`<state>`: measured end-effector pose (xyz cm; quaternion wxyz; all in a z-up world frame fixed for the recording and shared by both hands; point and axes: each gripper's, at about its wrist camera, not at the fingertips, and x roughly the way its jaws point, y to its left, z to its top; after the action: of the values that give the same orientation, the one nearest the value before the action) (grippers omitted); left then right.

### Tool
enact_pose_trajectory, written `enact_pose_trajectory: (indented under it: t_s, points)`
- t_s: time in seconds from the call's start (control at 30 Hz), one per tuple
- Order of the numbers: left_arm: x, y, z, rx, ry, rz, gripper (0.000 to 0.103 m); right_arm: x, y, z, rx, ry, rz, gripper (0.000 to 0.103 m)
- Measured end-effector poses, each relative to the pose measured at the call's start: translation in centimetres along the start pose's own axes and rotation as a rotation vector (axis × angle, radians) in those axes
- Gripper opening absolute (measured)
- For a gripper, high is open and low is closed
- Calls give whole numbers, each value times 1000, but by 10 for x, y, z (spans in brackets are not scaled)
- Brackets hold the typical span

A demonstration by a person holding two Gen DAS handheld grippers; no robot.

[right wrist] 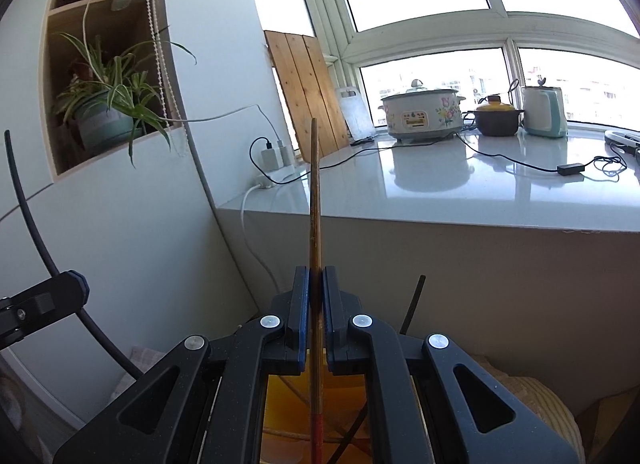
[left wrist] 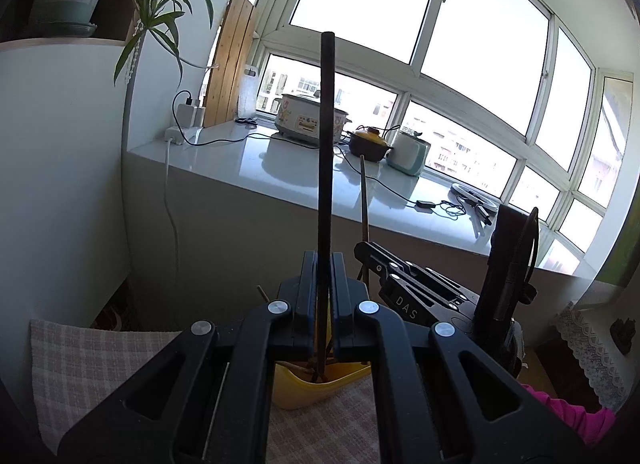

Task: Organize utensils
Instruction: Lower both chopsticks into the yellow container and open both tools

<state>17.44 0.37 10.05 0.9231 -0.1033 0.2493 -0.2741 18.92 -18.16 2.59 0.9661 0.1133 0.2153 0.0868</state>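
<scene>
Chopsticks stand upright in both tongs. The left tongs (left wrist: pixel 323 264) are pinched tight on a long, dark, almost black chopstick (left wrist: pixel 326 136), which rises straight up between the pads and whose lower end reaches down into a yellow plastic container (left wrist: pixel 316 392) that sits on a pale checked woven cloth (left wrist: pixel 80 368) just below the tongs. Other thin wooden sticks lie inside that container, though their number is hard to make out. The right tongs (right wrist: pixel 316 284) are likewise clamped on a brown wooden chopstick with a red lower end (right wrist: pixel 314 200), held vertical, its red tip hanging over the yellow container (right wrist: pixel 288 404) seen between the two black arms. In the left wrist view the right tongs (left wrist: pixel 366 250) show just beside the left ones, to their right, with the brown chopstick (left wrist: pixel 363 200) standing up from them; a bit of pink sleeve (left wrist: pixel 568 416) shows at the lower right. Behind everything runs a glossy white bench (right wrist: pixel 460 192) under a large white-framed window (left wrist: pixel 400 24), carrying a floral white slow cooker (right wrist: pixel 422 112), a dark brown pot with a yellow lid (right wrist: pixel 496 118), a white and pale green kettle (right wrist: pixel 544 110), black cables and a white power strip (right wrist: pixel 266 180). A slatted wooden board (right wrist: pixel 308 92) leans in the corner, and a spider plant in a pale green pot (right wrist: pixel 108 112) sits in a wall niche.
</scene>
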Motion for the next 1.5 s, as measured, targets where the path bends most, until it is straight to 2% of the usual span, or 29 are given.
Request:
enact_pose_trajectory:
  t_s: [0.23,0.47,0.73,1.1,1.5]
  points:
    - [15,2,-12,-5,44,1,3,9,-1,-7,-30,16,-37,5]
    - [19,6,-24,-19,75,-5,3,9,-7,-15,-38,51,-30,5]
    - [23,2,-36,-23,107,-12,3,-4,-11,-22,-49,126,3,5]
    - [26,2,-58,-53,156,-19,3,-14,-13,-39,-61,218,4,5]
    - [21,8,-81,-96,179,-13,3,-34,-12,-48,-67,233,19,5]
